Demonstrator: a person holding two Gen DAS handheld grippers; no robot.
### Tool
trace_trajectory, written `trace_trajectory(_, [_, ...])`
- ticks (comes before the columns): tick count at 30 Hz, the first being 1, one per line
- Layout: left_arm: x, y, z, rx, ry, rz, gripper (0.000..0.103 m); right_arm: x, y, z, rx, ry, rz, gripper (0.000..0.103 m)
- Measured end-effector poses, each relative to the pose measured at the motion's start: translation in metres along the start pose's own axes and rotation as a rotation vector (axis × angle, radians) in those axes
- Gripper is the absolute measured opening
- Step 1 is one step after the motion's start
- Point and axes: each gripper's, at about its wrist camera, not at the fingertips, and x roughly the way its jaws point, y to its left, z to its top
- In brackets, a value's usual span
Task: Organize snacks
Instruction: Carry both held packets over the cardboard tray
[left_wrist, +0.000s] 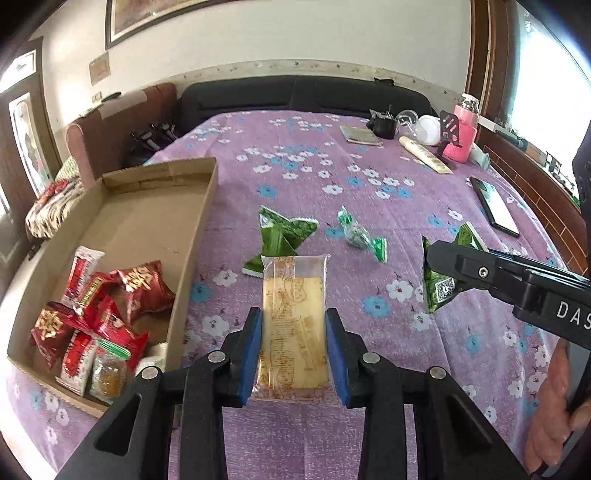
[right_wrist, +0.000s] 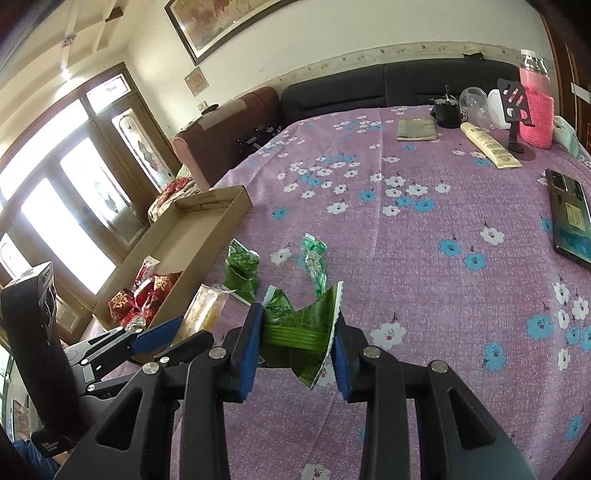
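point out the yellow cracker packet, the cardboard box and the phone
yellow cracker packet (left_wrist: 293, 317), left wrist view, middle of the wrapper
cardboard box (left_wrist: 147, 221), left wrist view, bare floor of the box
phone (right_wrist: 570, 214), right wrist view, its back

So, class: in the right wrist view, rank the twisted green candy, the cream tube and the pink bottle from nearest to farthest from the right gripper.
1. Twisted green candy, just ahead of the right gripper.
2. Cream tube, far right.
3. Pink bottle, back right corner.

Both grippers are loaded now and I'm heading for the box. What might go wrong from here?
1. The right gripper pinches its green packet by crumpled film, so it may slip.
2. The near end of the cardboard box is piled with red snacks; the cracker packet in the left gripper could land on top and slide.
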Motion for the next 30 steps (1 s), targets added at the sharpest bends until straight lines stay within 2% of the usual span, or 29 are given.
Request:
trace_trajectory(7, [-0.009, 0.009, 0.002, -0.014, -0.037, 0.015, 0.035, -0.003, 0.003, 0.000, -0.017, -0.026, 0.023, 0.033])
trace_trajectory(14, [-0.025, 0.034, 0.005, -0.065, -0.078, 0.027, 0.035, -0.006, 0.006, 0.000, -0.024, -0.054, 0.059, 0.033])
trace_trajectory(19, [-0.037, 0.067, 0.005, -0.121, -0.115, 0.041, 0.035, -0.002, 0.013, 0.003, 0.016, -0.016, 0.097, 0.033])
trace_trajectory(23, [-0.045, 0.100, 0.002, -0.176, -0.138, 0.068, 0.035, 0.012, 0.043, 0.015, -0.006, 0.050, 0.111, 0.033])
trace_trajectory(26, [-0.047, 0.130, -0.003, -0.239, -0.144, 0.091, 0.035, 0.027, 0.074, 0.028, -0.059, 0.058, 0.123, 0.033])
trace_trajectory(30, [-0.051, 0.167, -0.010, -0.306, -0.151, 0.128, 0.035, 0.068, 0.120, 0.046, -0.084, 0.088, 0.140, 0.033])
